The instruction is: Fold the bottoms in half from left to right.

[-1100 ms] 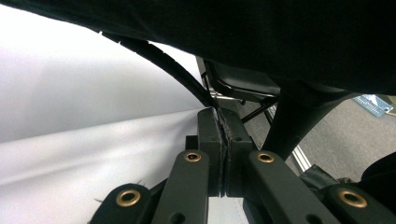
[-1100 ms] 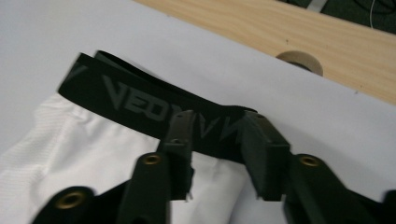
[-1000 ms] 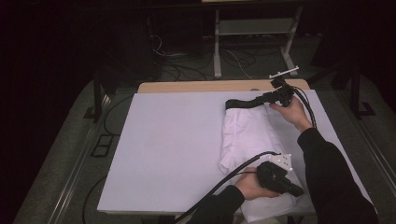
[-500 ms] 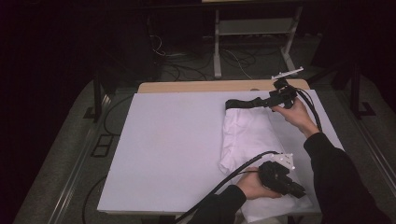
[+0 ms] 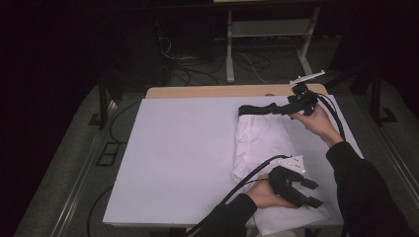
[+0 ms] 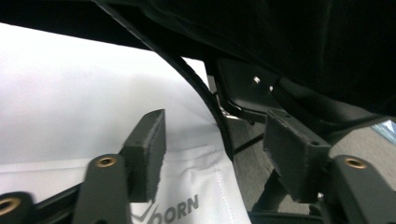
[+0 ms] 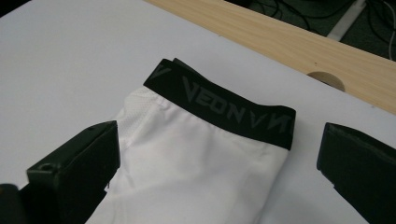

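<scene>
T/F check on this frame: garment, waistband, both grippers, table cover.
1. The white garment lies folded on the right part of the white table cover. True.
2. Its waistband is red. False: it is black with grey lettering.
3. The right gripper is clamped on the waistband. False: its jaws stand wide apart, having just opened, nothing pinched.
4. The left gripper is at the garment's near end, jaws apart. True.

L tool (image 6: 212,154) open over white garment (image 6: 196,186).
</scene>
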Action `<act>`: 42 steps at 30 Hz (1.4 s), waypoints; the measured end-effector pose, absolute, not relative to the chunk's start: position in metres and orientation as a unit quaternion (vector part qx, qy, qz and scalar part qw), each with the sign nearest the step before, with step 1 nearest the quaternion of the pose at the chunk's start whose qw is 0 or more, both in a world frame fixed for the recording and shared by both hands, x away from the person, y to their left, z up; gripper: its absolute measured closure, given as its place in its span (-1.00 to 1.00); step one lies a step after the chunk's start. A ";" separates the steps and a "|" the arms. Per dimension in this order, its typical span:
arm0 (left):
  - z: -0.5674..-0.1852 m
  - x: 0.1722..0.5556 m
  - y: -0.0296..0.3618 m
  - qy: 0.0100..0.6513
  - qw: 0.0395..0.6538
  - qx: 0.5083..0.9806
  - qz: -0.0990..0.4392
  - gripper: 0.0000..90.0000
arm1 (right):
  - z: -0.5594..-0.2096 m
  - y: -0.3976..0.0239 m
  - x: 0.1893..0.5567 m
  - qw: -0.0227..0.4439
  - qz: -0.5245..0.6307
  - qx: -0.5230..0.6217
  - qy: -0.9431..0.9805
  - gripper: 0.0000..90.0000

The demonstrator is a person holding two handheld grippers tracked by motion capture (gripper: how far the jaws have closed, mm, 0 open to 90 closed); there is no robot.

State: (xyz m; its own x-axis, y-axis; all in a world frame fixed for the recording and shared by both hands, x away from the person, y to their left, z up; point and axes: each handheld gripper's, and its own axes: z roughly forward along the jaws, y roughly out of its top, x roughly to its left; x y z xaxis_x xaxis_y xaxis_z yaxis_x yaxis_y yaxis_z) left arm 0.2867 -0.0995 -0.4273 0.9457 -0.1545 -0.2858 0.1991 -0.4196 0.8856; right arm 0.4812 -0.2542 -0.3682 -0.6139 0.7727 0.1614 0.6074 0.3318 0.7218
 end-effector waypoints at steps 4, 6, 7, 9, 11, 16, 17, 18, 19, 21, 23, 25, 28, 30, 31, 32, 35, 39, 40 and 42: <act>-0.422 0.291 -0.089 0.026 0.546 0.824 -0.148 -0.45 | -0.368 -0.257 0.477 0.110 0.390 0.430 0.807 -1.00; -0.419 0.294 -0.085 0.035 0.548 0.823 -0.144 -0.56 | -0.367 -0.260 0.475 0.110 0.392 0.431 0.805 -1.00; -0.417 0.296 -0.081 0.042 0.552 0.821 -0.139 -0.61 | -0.367 -0.260 0.474 0.111 0.393 0.432 0.804 -1.00; -0.414 0.300 -0.076 0.052 0.559 0.816 -0.135 -0.72 | -0.367 -0.263 0.473 0.114 0.393 0.432 0.804 -1.00; -0.412 0.304 -0.070 0.063 0.565 0.812 -0.130 -0.77 | -0.367 -0.264 0.471 0.115 0.396 0.433 0.802 -1.00; -0.411 0.313 -0.059 0.081 0.557 0.819 -0.114 -0.96 | -0.370 -0.270 0.471 0.111 0.401 0.437 0.797 -1.00; -0.411 0.315 -0.057 0.086 0.555 0.820 -0.112 -0.99 | -0.371 -0.271 0.471 0.111 0.402 0.439 0.796 -1.00; -0.411 0.318 -0.055 0.090 0.555 0.820 -0.112 -1.00 | -0.372 -0.272 0.471 0.110 0.403 0.439 0.795 -1.00; -0.411 0.320 -0.052 0.095 0.555 0.819 -0.109 -1.00 | -0.374 -0.274 0.471 0.110 0.403 0.440 0.794 -1.00; -0.410 0.326 -0.047 0.105 0.559 0.816 -0.106 -1.00 | -0.376 -0.276 0.472 0.109 0.403 0.444 0.793 -1.00; -0.409 0.332 -0.042 0.114 0.559 0.815 -0.103 -1.00 | -0.378 -0.277 0.472 0.108 0.402 0.445 0.793 -1.00; -0.409 0.337 -0.038 0.120 0.559 0.815 -0.096 -1.00 | -0.380 -0.279 0.473 0.108 0.402 0.447 0.792 -1.00; -0.407 0.344 -0.031 0.133 0.563 0.811 -0.089 -1.00 | -0.381 -0.280 0.473 0.107 0.404 0.449 0.789 -1.00; -0.406 0.349 -0.027 0.140 0.565 0.809 -0.085 -1.00 | -0.381 -0.281 0.473 0.108 0.403 0.450 0.790 -1.00; -0.406 0.352 -0.024 0.143 0.565 0.808 -0.082 -1.00 | -0.381 -0.281 0.473 0.108 0.403 0.449 0.790 -1.00; -0.405 0.354 -0.022 0.146 0.565 0.808 -0.079 -1.00 | -0.381 -0.281 0.473 0.108 0.404 0.449 0.790 -1.00; -0.403 0.360 -0.017 0.154 0.564 0.808 -0.071 -1.00 | -0.382 -0.283 0.474 0.108 0.404 0.450 0.789 -1.00; -0.399 0.368 -0.008 0.164 0.568 0.804 -0.060 -1.00 | -0.384 -0.284 0.474 0.106 0.401 0.452 0.789 -1.00; -0.398 0.370 -0.006 0.167 0.568 0.804 -0.058 -1.00 | -0.385 -0.284 0.474 0.106 0.402 0.453 0.789 -1.00; -0.396 0.374 -0.003 0.173 0.568 0.803 -0.053 -1.00 | -0.386 -0.284 0.474 0.105 0.401 0.455 0.788 -1.00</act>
State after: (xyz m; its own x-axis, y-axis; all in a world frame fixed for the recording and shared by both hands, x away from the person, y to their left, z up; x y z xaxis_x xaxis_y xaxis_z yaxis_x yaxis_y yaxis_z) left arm 0.3735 -0.0025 -0.3956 0.9345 0.2169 -0.2822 0.3383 -0.2946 0.8937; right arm 0.4743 -0.2844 -0.3856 -0.5637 0.8018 0.1983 0.6328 0.2648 0.7276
